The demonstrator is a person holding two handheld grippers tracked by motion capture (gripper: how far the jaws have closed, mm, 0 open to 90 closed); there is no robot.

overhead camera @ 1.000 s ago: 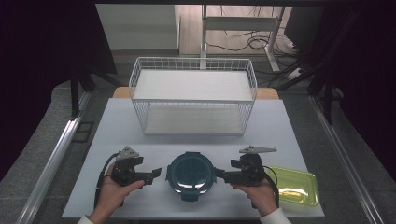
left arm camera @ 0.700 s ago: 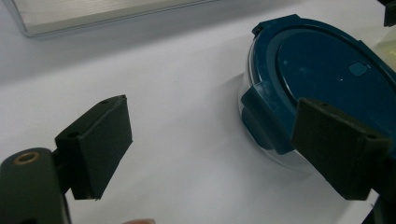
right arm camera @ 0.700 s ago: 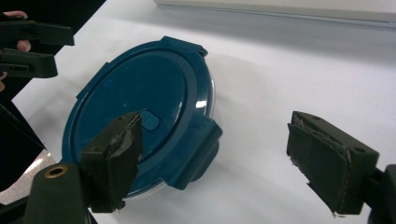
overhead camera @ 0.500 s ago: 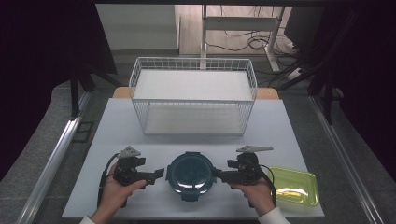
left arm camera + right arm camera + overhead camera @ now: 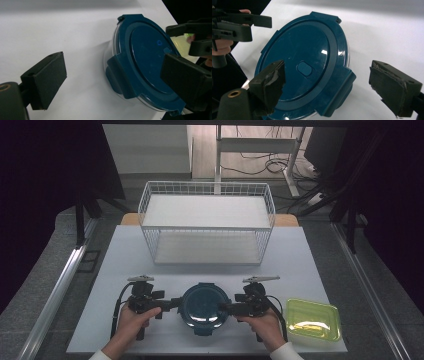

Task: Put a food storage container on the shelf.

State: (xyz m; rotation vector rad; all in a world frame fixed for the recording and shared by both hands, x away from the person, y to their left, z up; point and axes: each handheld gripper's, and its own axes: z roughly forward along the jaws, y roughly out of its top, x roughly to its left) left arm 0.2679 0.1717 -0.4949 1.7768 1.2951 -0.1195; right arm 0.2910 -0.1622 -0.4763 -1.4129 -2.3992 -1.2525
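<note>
A round clear container with a dark blue lid [image 5: 204, 306] sits at the front middle of the white table [image 5: 150, 265]. My left gripper [image 5: 176, 302] points at its left side, my right gripper [image 5: 226, 308] at its right side. In the left gripper view my left gripper [image 5: 113, 65] is open, with the lid [image 5: 147, 57] and one side clip between the spread jaws, untouched. In the right gripper view my right gripper [image 5: 329, 75] is also open astride the opposite clip of the lid [image 5: 299, 50]. Both pairs of jaws have just been opening.
A white wire basket [image 5: 207, 220] stands across the back of the table. A yellow-green shallow tray [image 5: 312, 319] lies at the front right, close beside the right hand. Dark floor and metal rails border the table on both sides.
The right hand has moved a little left, bringing its jaws up to the lid's right edge. The left hand has stayed nearly still.
</note>
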